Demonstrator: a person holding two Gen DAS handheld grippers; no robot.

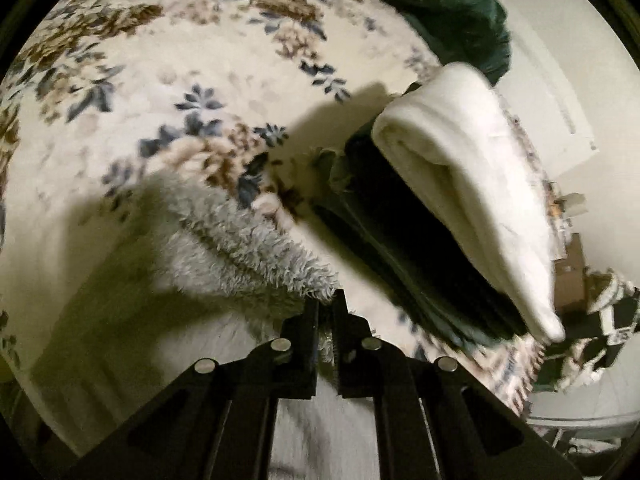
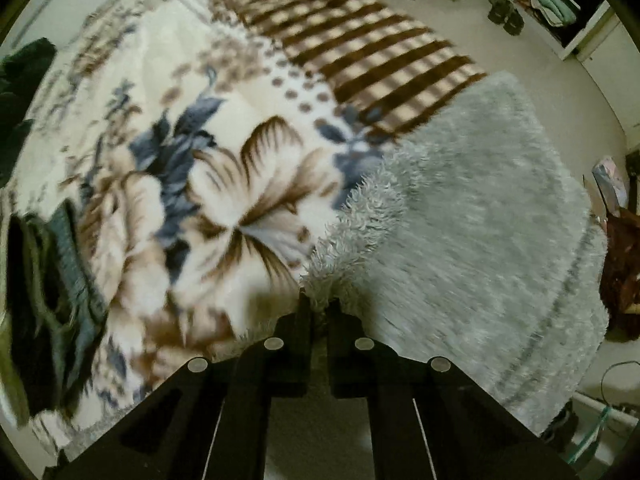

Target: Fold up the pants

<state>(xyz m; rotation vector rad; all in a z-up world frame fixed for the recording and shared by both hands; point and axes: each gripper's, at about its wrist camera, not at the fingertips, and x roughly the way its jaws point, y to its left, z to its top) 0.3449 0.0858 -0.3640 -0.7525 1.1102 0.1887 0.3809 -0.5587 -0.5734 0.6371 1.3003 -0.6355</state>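
Pinching fuzzy grey pants (image 2: 460, 208), both hand-held grippers.

1. The floral blanket (image 1: 168, 92) on the bed lies flat and bare across the upper left of the left wrist view; a claw could pass freely there.
2. To its right, a stack of folded clothes (image 1: 460, 184), white on top of dark, stands in the way.
3. A dark green heap (image 1: 452, 12) blocks the far edge behind the stack.
4. In the right wrist view, the fluffy grey pants (image 2: 472, 216) cover the bed's right side.
5. Dark clothes (image 2: 44, 280) crowd the left edge; the flowers between stay open.
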